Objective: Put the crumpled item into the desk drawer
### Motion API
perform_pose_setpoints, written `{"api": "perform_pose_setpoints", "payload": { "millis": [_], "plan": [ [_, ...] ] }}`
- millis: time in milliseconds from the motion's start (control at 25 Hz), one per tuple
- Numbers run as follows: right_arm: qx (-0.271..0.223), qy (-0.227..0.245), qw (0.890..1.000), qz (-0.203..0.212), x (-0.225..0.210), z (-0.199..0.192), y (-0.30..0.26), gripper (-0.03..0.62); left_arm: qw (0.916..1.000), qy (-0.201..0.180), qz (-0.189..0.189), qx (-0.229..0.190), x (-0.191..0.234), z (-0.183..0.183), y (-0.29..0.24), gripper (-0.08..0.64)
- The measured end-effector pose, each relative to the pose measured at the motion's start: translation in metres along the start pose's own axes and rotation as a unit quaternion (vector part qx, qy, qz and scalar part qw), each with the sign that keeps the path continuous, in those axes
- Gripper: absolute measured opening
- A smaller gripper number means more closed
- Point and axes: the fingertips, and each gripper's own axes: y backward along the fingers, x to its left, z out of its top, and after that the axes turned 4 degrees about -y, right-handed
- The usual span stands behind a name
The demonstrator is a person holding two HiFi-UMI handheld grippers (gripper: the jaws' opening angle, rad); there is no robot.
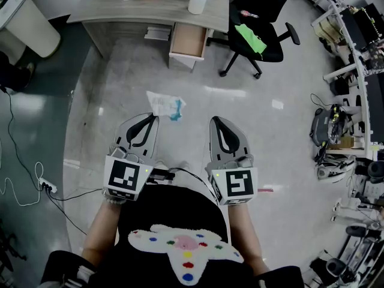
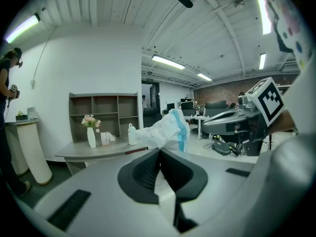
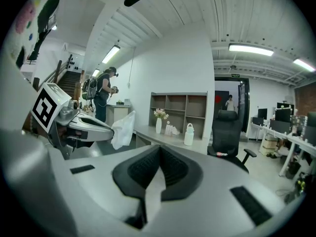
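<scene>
Pinched only by an edge in the clamped left tool point(image 2: 159, 154), the right tool point(image 3: 159, 152) closed on nothing, the crumpled item point(image 1: 163, 105) could be dropped before the pulled-out drawer point(image 1: 187, 41) at 12 o'clock is reached.

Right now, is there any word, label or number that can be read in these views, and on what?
No text can be read.
Sign: too small to read.
Cards: print blurred.
Left cube, right cube: square patterns only, no letters.

Grey left gripper point(image 1: 155, 118), right gripper point(image 1: 213, 120)
</scene>
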Motion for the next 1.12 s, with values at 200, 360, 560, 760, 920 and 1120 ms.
{"api": "perform_pose_setpoints", "payload": {
  "millis": [200, 360, 560, 760, 920, 1120],
  "plan": [
    [-0.002, -0.002, 1.0, -0.007, 0.006, 0.003, -0.004, 0.005, 0.9999, 0.001, -0.003, -0.011, 0.01, 0.003, 0.003, 0.014],
    [-0.006, 0.007, 1.0, -0.011, 0.016, 0.008, -0.008, 0.005, 0.9998, 0.002, -0.007, -0.018, 0.019, 0.003, 0.007, 0.013],
    [-0.007, 0.013, 1.0, -0.02, 0.031, 0.008, -0.011, 0.005, 0.9995, 0.002, -0.012, -0.028, 0.032, 0.003, 0.014, 0.012],
    [-0.008, 0.008, 0.999, -0.033, 0.038, 0.006, -0.012, 0.005, 0.9993, 0.0, -0.018, -0.033, 0.041, 0.001, 0.021, 0.013],
    [-0.01, 0.007, 0.999, -0.042, 0.047, 0.007, -0.014, 0.005, 0.9991, 0.003, -0.017, -0.038, 0.052, -0.003, 0.03, 0.013],
    [-0.001, -0.003, 0.998, -0.058, 0.045, -0.002, -0.013, 0.005, 0.999, 0.007, -0.018, -0.041, 0.059, -0.003, 0.033, 0.012]
  ]
}}
